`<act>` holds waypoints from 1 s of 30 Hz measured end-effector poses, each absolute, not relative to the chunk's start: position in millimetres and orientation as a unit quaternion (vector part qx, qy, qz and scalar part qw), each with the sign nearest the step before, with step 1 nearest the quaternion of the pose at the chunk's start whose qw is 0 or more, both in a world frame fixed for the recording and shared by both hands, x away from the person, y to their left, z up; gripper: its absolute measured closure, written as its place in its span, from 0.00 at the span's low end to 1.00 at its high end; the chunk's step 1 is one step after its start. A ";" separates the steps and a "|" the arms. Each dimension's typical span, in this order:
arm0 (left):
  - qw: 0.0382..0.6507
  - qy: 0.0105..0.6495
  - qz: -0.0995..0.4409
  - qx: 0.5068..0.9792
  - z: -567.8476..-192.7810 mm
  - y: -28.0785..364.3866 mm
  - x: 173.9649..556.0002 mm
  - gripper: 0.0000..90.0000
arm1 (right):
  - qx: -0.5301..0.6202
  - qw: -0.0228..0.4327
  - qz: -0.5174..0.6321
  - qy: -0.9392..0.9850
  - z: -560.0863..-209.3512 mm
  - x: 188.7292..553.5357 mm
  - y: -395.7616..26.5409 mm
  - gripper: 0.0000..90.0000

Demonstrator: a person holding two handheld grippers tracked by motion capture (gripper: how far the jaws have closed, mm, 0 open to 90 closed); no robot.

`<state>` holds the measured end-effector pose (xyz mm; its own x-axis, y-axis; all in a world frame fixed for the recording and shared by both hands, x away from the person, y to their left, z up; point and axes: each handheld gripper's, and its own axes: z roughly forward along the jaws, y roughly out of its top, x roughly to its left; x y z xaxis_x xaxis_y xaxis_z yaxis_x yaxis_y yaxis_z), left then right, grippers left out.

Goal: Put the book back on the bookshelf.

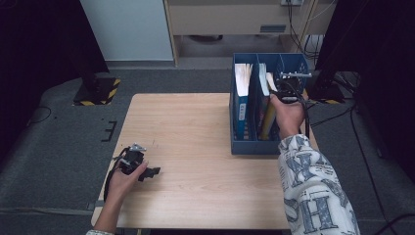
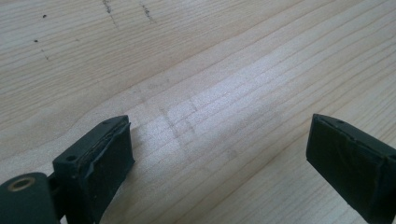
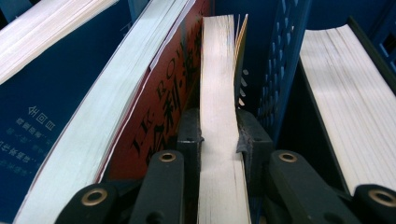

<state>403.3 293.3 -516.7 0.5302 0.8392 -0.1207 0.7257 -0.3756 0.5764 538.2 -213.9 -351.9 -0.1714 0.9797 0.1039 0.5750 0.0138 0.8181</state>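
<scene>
A thin paperback [image 3: 219, 93], page edges up, stands in the blue slotted file box [image 1: 244, 146], clenched between the right tongs [image 3: 219, 140] by its soft block, seemingly for sliding in or out. Left of them leans a thicker red-covered book [image 3: 159, 88]. The left tongs [image 2: 219, 158] hang released over the pale woodgrain tabletop [image 1: 195, 147].

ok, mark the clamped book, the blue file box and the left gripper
clamped book [image 3: 217, 84], right gripper view, on its page edge above the jaws.
blue file box [image 1: 254, 146], high view, on its front wall.
left gripper [image 2: 219, 154], left gripper view, midway between its open jaws, over the table.
</scene>
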 end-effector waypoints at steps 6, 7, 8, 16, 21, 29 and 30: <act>0.294 0.475 0.097 0.824 -516.7 293.2 403.3 0.07 | 0.588 0.245 0.399 0.660 -351.1 537.2 -217.9 0.78; 0.293 0.475 0.097 0.824 -516.8 293.0 403.3 0.07 | 0.589 0.244 0.405 0.656 -349.5 537.0 -218.6 0.77; 0.293 0.475 0.097 0.824 -516.8 293.0 403.3 0.07 | 0.589 0.244 0.405 0.656 -349.5 537.0 -218.6 0.77; 0.293 0.475 0.097 0.824 -516.8 293.1 403.4 0.07 | 0.590 0.253 0.391 0.659 -346.9 536.9 -217.2 0.83; 0.293 0.475 0.097 0.824 -516.6 293.2 403.4 0.07 | 0.596 0.262 0.390 0.651 -346.9 536.5 -218.1 0.84; 0.293 0.477 0.097 0.823 -516.9 293.6 403.4 0.07 | 0.590 0.290 0.386 0.647 -346.2 544.6 -215.6 0.84; 0.293 0.477 0.097 0.823 -516.9 293.7 403.4 0.07 | 0.590 0.290 0.386 0.647 -346.2 544.6 -215.6 0.84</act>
<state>403.4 293.7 -516.9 0.5266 0.8416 -0.1200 0.7278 -0.3733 0.5753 544.6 -215.6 -346.2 -0.1364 0.9874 0.0798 0.5395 0.0065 0.8420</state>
